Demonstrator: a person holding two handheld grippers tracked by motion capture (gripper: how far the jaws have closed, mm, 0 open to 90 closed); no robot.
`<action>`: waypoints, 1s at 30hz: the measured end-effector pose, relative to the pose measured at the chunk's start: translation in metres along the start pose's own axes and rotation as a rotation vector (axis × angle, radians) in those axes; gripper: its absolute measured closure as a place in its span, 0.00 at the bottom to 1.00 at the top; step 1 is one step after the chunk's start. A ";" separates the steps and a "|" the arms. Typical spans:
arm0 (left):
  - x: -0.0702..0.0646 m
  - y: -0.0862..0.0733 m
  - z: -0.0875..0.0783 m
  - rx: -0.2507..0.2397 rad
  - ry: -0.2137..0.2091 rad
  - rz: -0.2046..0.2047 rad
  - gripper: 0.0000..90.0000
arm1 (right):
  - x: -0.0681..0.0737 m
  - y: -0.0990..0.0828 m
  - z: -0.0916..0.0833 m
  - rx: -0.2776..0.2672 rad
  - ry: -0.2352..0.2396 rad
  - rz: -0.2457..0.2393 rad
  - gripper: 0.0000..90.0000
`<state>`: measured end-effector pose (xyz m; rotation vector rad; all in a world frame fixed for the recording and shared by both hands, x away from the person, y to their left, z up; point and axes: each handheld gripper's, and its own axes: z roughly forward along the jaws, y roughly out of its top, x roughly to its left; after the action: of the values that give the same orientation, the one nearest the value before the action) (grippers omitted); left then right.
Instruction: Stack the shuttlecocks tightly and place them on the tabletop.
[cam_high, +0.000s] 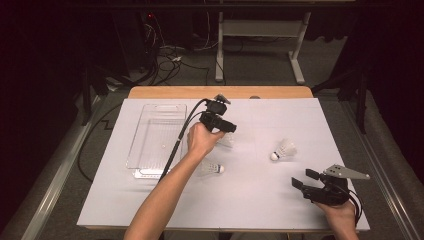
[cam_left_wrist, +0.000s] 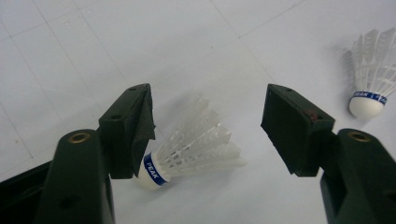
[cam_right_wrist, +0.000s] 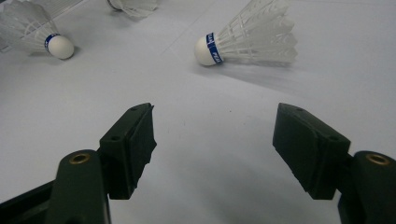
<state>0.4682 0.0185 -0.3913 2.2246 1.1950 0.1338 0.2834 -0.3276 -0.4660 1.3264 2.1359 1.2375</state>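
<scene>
Your left gripper sits mid-table at the end of a forearm reaching far and rightward, jaws spread wide. Your right gripper rests at the near right edge, jaws apart, pointing left.

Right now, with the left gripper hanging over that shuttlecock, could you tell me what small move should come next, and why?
Probably lower the left gripper a little and centre it before closing. Its jaws stand wide open, and the shuttlecock lies on the white table between them, but its cork end sits close by the left pad while the right pad is well clear. The clear tray beside it looks like the likely destination.
</scene>
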 end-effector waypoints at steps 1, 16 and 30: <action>0.000 -0.001 0.000 0.009 0.004 0.007 0.38 | 0.000 0.000 0.001 0.003 -0.002 -0.005 0.33; -0.003 -0.016 -0.027 -0.023 0.013 0.043 0.35 | 0.002 0.000 0.000 0.004 -0.002 -0.016 0.33; -0.011 -0.027 -0.034 -0.029 0.002 0.085 0.34 | 0.001 0.000 -0.001 -0.001 -0.007 -0.011 0.33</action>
<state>0.4301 0.0367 -0.3762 2.2514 1.0929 0.1863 0.2823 -0.3275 -0.4653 1.3146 2.1341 1.2276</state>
